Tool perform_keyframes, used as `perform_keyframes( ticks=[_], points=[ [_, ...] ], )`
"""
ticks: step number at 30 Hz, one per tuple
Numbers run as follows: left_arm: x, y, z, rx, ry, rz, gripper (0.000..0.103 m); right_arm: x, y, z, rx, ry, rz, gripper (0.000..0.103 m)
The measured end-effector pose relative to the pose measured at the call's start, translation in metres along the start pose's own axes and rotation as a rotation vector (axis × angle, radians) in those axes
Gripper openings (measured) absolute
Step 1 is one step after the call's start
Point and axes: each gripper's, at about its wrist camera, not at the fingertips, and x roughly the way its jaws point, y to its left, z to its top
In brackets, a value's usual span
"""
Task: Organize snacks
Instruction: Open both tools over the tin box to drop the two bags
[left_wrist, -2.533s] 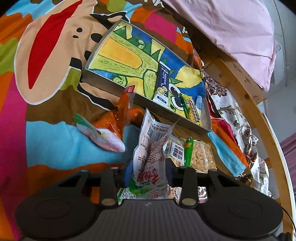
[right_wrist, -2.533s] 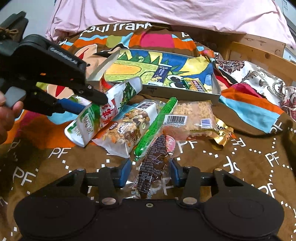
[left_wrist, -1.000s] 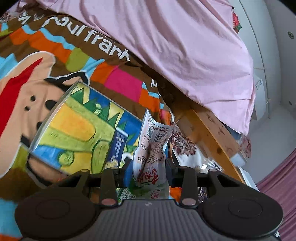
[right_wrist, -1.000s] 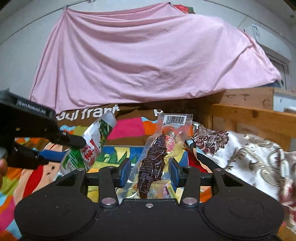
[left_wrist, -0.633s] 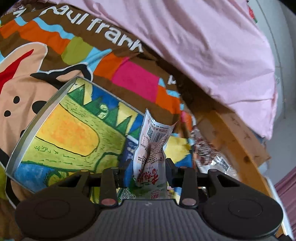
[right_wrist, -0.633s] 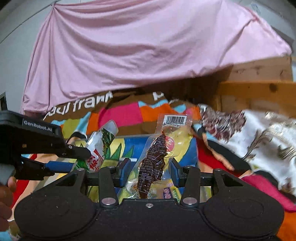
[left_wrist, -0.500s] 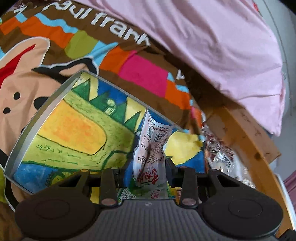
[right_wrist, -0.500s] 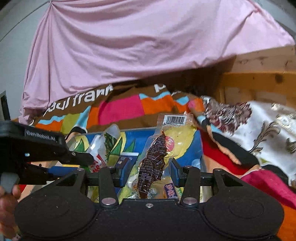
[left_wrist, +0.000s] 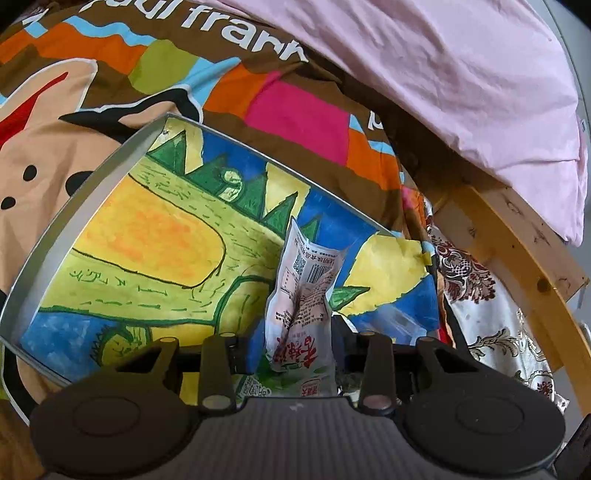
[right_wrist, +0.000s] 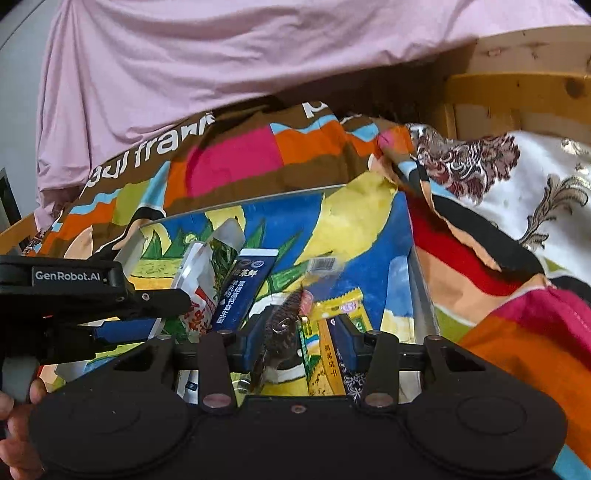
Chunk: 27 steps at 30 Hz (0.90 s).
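My left gripper (left_wrist: 295, 350) is shut on a white and green snack packet (left_wrist: 303, 299) and holds it over the metal tray (left_wrist: 85, 206), whose floor bears a painted green and yellow picture. The packet also shows in the right wrist view (right_wrist: 201, 284). My right gripper (right_wrist: 299, 341) stands open over the tray's right part (right_wrist: 419, 280). A clear packet with a dark brown snack (right_wrist: 284, 325) is blurred between its fingers and tips down, loose. A dark blue packet (right_wrist: 240, 291) and a yellow packet (right_wrist: 334, 339) lie in the tray.
The tray lies on a bed with a bright patchwork blanket (left_wrist: 295, 110). A pink sheet (right_wrist: 221, 66) hangs behind it. A wooden bed frame (left_wrist: 517, 258) runs along the right, with a floral cloth (right_wrist: 517, 173) beside it.
Both grippers have come down over the tray. My right gripper's fingers have spread and the brown snack packet has slipped from upright and drops toward the tray. The left still holds its packet.
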Motion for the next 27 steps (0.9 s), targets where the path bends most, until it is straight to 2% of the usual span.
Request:
perform_keyframes(
  ticks=[10,13,15,19,21,23,27],
  points=[
    [-0.012,0.003,0.000,-0.019,-0.003,0.012,0.066,-0.031,-0.003,0.008,0.010,-0.061,-0.023,0.068],
    [-0.024,0.002,0.001,-0.023,-0.024,0.009,0.077,-0.050,-0.002,0.011,0.010,-0.099,-0.022,0.079],
    [-0.032,0.000,0.003,-0.016,-0.038,0.005,0.086,-0.066,0.000,0.013,0.001,-0.130,-0.032,0.082],
    [-0.052,-0.008,0.005,-0.009,-0.072,0.006,0.088,-0.098,0.004,0.015,0.002,-0.206,-0.035,0.090],
    [-0.066,-0.012,0.004,-0.003,-0.101,0.000,0.094,-0.116,0.007,0.015,-0.005,-0.247,-0.032,0.094],
    [-0.082,-0.018,0.003,0.023,-0.133,-0.003,0.097,-0.134,0.012,0.014,-0.019,-0.286,-0.033,0.099],
    [-0.118,-0.029,-0.004,0.084,-0.195,-0.018,0.102,-0.171,0.028,0.010,-0.059,-0.356,-0.036,0.102]
  ],
)
